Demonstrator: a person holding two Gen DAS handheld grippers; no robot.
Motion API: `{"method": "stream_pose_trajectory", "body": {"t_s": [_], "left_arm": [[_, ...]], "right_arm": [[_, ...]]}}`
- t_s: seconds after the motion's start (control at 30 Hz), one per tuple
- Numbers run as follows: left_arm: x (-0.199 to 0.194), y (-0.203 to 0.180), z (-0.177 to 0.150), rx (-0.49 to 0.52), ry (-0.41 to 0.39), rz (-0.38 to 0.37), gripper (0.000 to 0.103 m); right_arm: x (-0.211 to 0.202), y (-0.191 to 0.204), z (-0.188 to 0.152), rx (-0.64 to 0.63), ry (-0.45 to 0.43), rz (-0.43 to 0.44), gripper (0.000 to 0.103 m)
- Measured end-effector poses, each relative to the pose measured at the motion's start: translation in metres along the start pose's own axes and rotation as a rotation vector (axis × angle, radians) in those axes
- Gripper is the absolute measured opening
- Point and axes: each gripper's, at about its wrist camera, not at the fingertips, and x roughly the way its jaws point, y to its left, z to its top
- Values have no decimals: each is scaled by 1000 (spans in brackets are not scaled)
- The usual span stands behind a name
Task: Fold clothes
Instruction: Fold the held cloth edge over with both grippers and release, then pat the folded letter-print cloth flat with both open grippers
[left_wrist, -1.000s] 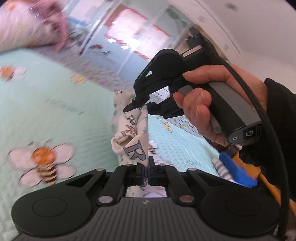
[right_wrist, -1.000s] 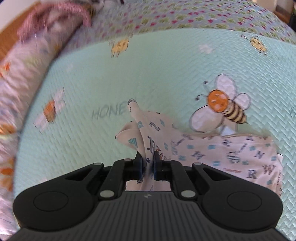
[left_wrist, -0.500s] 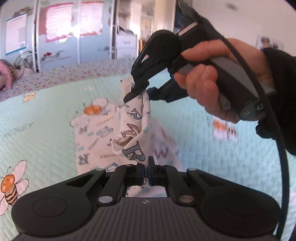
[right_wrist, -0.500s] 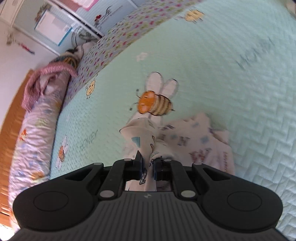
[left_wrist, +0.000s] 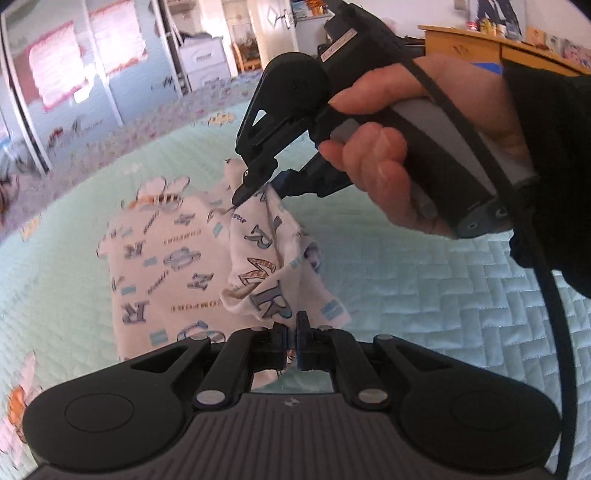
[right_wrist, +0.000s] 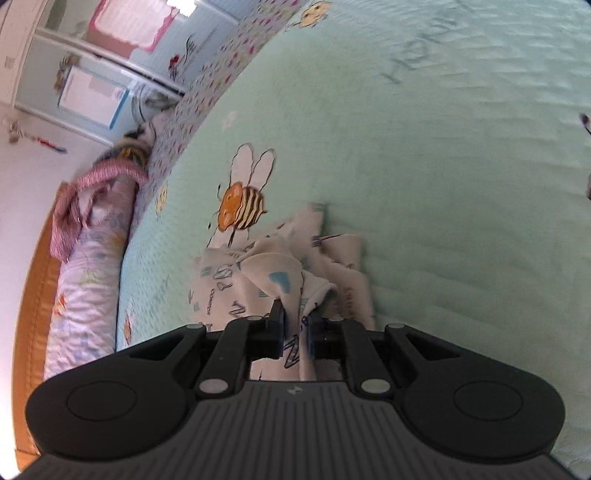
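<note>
A small white garment (left_wrist: 162, 266) printed with blue letters lies partly flat on the mint quilt (left_wrist: 424, 295). One edge is lifted into a hanging fold. My left gripper (left_wrist: 294, 325) is shut on the lower end of that fold. My right gripper (left_wrist: 255, 186), held by a hand (left_wrist: 384, 162) in a black sleeve, pinches the upper end, just above and beyond the left one. In the right wrist view the garment (right_wrist: 221, 273) bunches up between the pads of the right gripper (right_wrist: 296, 317), which are shut on it.
The quilt (right_wrist: 443, 184) carries bee pictures (right_wrist: 242, 206) and grey lettering. A rolled floral blanket (right_wrist: 88, 288) and a wooden headboard lie along one side of the bed. Wardrobe doors (left_wrist: 74, 74) and a wooden desk (left_wrist: 491, 40) stand beyond the bed.
Both grippers have swung across the bed and come down with the fabric still pinched. The garment now lies more spread on the quilt, and both views have rolled.
</note>
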Motion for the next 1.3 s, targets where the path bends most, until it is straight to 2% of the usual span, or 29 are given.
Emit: {"method": "stream_pose_trajectory", "body": {"t_s": [0.07, 0.17, 0.2, 0.23, 0.27, 0.3, 0.33, 0.37, 0.43, 0.47, 0.57, 0.63, 0.73, 0.83, 0.9, 0.97, 1.07, 1.2, 1.23, 1.3], "left_arm": [[1, -3, 5, 22, -10, 16, 6], [9, -12, 8, 51, 30, 27, 10], [15, -17, 6, 68, 55, 25, 12], [20, -21, 4, 82, 79, 20, 15], [20, -24, 0, 92, 87, 21, 16], [18, -25, -3, 101, 84, 26, 17], [15, -27, -6, 109, 81, 31, 22], [12, -27, -9, 110, 80, 30, 31], [2, -24, -14, 96, 70, 5, 43], [-5, -22, -18, 89, 61, 0, 44], [-23, -11, -30, 50, 38, 3, 44], [-30, 6, -39, -15, 30, 20, 44], [-38, 31, -51, -109, 31, 48, 44], [-25, 52, -51, -135, 34, 30, 44], [-11, 63, -55, -160, 89, 26, 43], [-18, 68, -61, -187, 88, 21, 42], [-39, 71, -60, -217, 31, 27, 42], [-38, 75, -41, -226, -84, -35, 42], [-34, 72, -38, -214, -79, -53, 42], [-15, 75, -42, -235, -2, -74, 42]], "right_arm": [[-12, 4, 3, -17, -38, 45, 13], [-18, 11, 14, -42, -71, 82, 17], [-12, 7, 17, -33, -57, 46, 23], [-3, 0, 17, -28, -34, -11, 44], [4, -7, 18, -21, -15, -70, 48], [4, -17, 15, 0, -25, -125, 45], [-3, -25, 11, 23, -48, -88, 44], [-12, -30, 7, 47, -71, -56, 45], [-35, -34, -3, 52, -132, -29, 48], [-46, -33, -8, 37, -159, -17, 49], [-71, -26, -21, -29, -189, 24, 49], [-81, -19, -33, -85, -191, 22, 49], [-89, -8, -55, -152, -195, 48, 49], [-78, -2, -75, -250, -164, 80, 50], [-60, -3, -88, -317, -103, -8, 50], [-50, -10, -97, -350, -87, -146, 47], [-72, -4, -112, -407, -160, -147, 47], [-93, 26, -137, -588, -304, -111, 47], [-88, 31, -140, -628, -302, -114, 47], [-68, 28, -139, -641, -220, -113, 47]]}}
